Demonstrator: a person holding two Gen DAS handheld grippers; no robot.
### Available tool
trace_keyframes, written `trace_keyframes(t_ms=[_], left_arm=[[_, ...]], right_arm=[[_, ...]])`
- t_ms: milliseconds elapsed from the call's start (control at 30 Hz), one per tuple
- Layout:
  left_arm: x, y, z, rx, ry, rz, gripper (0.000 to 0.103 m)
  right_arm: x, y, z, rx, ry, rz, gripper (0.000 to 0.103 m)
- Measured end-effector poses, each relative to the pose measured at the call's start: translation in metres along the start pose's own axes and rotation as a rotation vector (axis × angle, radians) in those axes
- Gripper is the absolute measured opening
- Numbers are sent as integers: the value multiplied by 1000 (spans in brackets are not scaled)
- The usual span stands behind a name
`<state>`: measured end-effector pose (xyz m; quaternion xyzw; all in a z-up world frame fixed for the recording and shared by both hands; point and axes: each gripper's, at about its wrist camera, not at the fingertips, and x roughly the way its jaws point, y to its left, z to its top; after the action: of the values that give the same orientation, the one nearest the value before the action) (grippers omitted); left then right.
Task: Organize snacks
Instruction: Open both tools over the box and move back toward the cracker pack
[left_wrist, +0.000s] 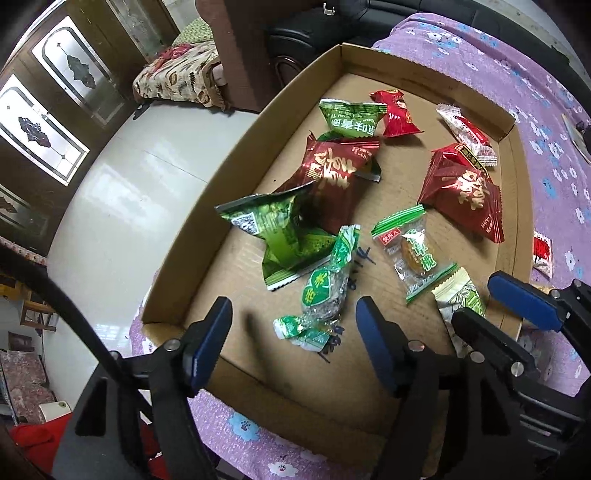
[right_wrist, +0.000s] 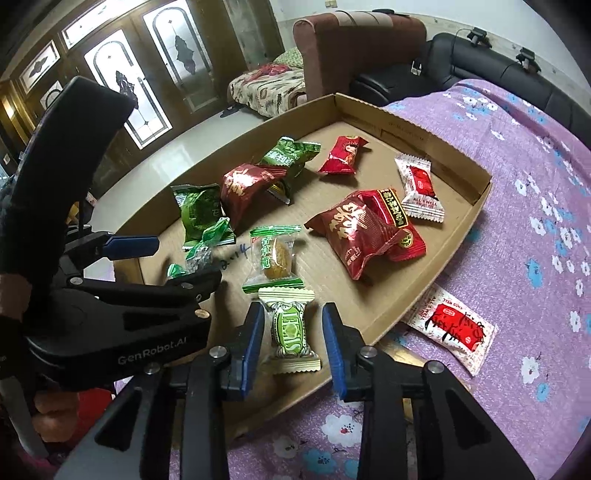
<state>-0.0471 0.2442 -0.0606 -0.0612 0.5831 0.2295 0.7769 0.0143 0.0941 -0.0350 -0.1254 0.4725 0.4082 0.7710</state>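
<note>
Snacks mostly lie inside the cardboard tray (right_wrist: 476, 199) on the purple cloth: greens gathered on its left, reds (right_wrist: 364, 236) on its right, so your sorting looks nearly finished. One red-and-white packet (right_wrist: 452, 330) lies outside on the cloth, just beside the tray's edge, left for you to bring in. Your left gripper (left_wrist: 293, 332) has its jaws apart around the twisted green candy (left_wrist: 321, 291), not pressing it. Your right gripper (right_wrist: 293, 347) brackets the cream-and-green packet (right_wrist: 290, 332), jaws apart, a gap showing either side
</note>
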Motion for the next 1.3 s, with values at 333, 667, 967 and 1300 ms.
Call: trace_keyframes(t_ms=[333, 667, 967, 1300], left_arm=[[-27, -7, -18, -1, -45, 27, 71], [-60, -22, -38, 2, -93, -7, 71], [-80, -51, -68, -15, -114, -60, 71], [-75, -71, -88, -33, -32, -66, 71]], right_arm=[[-27, 0, -8, -28, -41, -4, 40], [-68, -33, -40, 38, -83, 12, 51], [-86, -98, -81, 132, -89, -21, 54], [-44, -99, -29, -93, -75, 38, 55]])
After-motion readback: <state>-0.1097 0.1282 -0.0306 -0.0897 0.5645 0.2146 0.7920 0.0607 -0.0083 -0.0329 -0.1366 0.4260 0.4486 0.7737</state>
